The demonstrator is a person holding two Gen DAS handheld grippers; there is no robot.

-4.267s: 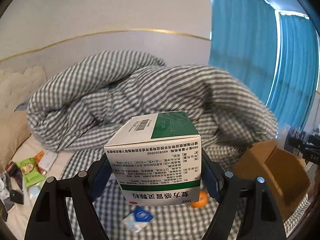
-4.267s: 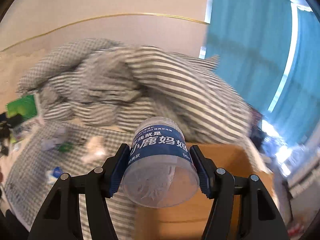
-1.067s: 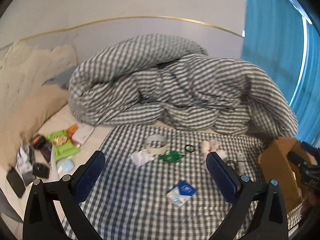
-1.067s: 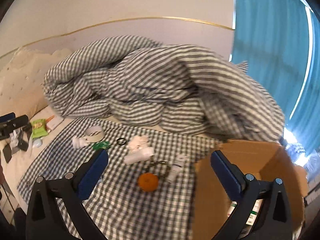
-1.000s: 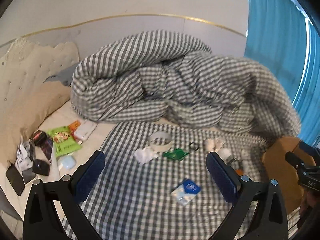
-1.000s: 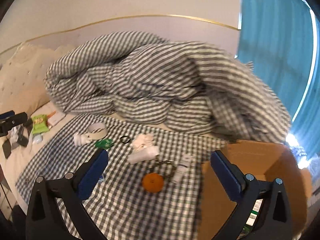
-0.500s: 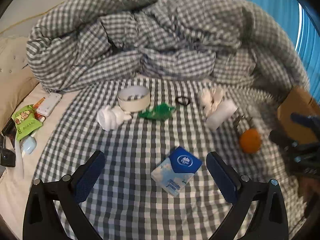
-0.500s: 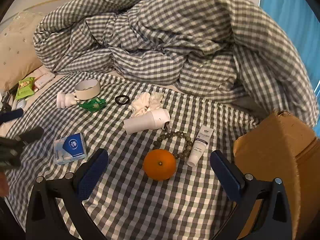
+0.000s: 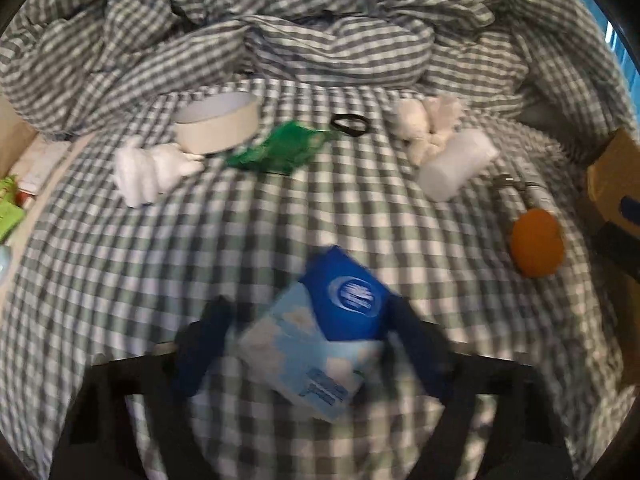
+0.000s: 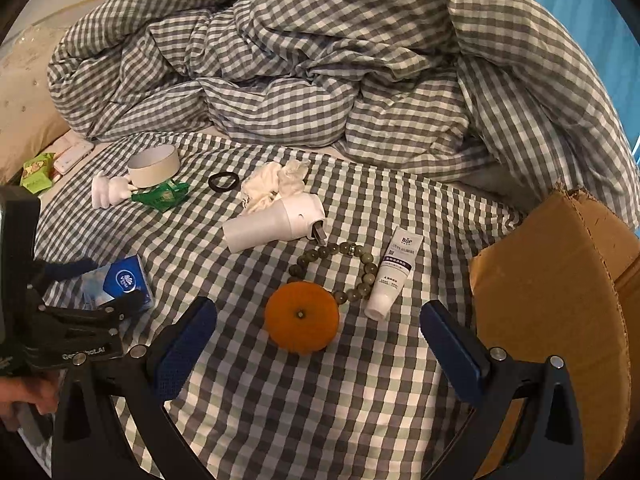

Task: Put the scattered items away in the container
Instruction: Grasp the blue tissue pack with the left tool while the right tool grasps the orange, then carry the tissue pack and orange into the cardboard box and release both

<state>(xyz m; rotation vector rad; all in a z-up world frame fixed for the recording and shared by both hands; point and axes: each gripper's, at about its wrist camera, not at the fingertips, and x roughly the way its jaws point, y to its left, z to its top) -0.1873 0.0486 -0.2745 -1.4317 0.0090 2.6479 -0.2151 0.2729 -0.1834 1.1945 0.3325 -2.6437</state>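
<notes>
A blue tissue pack (image 9: 324, 332) lies on the checked bedsheet, and my left gripper (image 9: 304, 340) is down around it, one finger on each side; the view is blurred and I cannot tell if the pads touch it. The same pack (image 10: 116, 282) and the left gripper (image 10: 96, 282) show at the left of the right wrist view. My right gripper (image 10: 316, 344) is open and empty, just in front of an orange (image 10: 302, 316). The cardboard box (image 10: 560, 300) stands at the right.
On the sheet lie a white bottle (image 10: 276, 222), a bead bracelet (image 10: 336, 268), a white tube (image 10: 394, 272), crumpled tissue (image 10: 276, 184), a black hair tie (image 10: 223, 181), a green wrapper (image 10: 162, 197), a tape roll (image 10: 154, 165) and a white figure (image 10: 108, 192). A heaped duvet (image 10: 320, 60) lies behind.
Both grippers dropped toward the bed. The left one moved down over the tissue pack and its fingers closed in from wide open. The right one came nearer the orange.
</notes>
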